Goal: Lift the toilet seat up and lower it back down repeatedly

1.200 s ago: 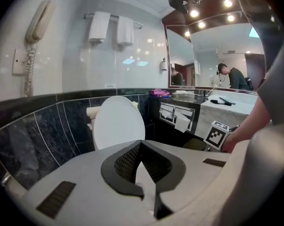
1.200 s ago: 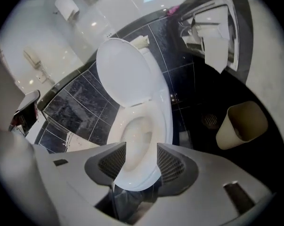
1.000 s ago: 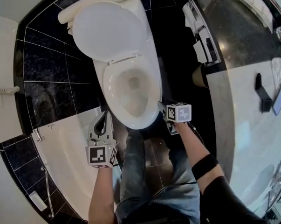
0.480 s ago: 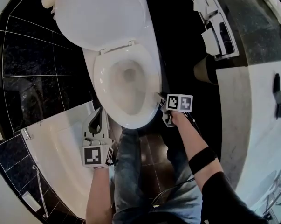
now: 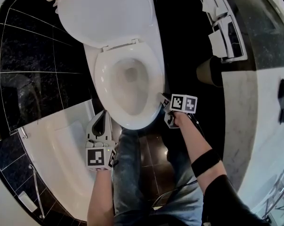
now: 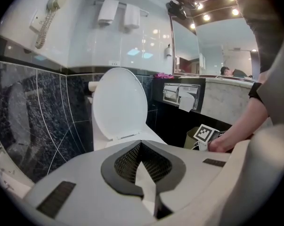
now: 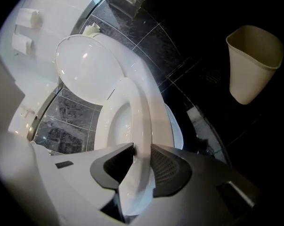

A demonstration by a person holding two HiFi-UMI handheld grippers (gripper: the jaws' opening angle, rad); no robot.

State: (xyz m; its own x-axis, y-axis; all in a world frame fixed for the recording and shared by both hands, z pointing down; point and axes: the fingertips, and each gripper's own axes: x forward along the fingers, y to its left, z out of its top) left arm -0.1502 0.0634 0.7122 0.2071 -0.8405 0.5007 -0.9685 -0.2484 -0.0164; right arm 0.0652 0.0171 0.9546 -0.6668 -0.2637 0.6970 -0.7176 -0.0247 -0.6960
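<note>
The white toilet stands with its lid (image 5: 106,13) raised against the wall and its seat (image 5: 99,81) lying flat on the bowl. My right gripper (image 5: 163,100) is at the seat's right front rim. In the right gripper view the seat rim (image 7: 138,109) runs between the jaws of the right gripper (image 7: 142,152), which have just been closing and now press on it from both sides. My left gripper (image 5: 104,115) hovers left of the bowl's front, over the bathtub edge, shut with nothing in it. The left gripper (image 6: 140,144) points toward the raised lid (image 6: 119,102).
A white bathtub (image 5: 57,159) lies at the left and a marble counter (image 5: 259,126) at the right. A beige waste bin (image 7: 252,62) stands on the dark floor right of the toilet. A paper holder (image 5: 224,32) hangs on the counter's side. The person's legs (image 5: 132,173) stand before the bowl.
Both grippers have sunk a little and the head view has shifted toward the toilet. The right gripper has settled against the seat's right rim.
</note>
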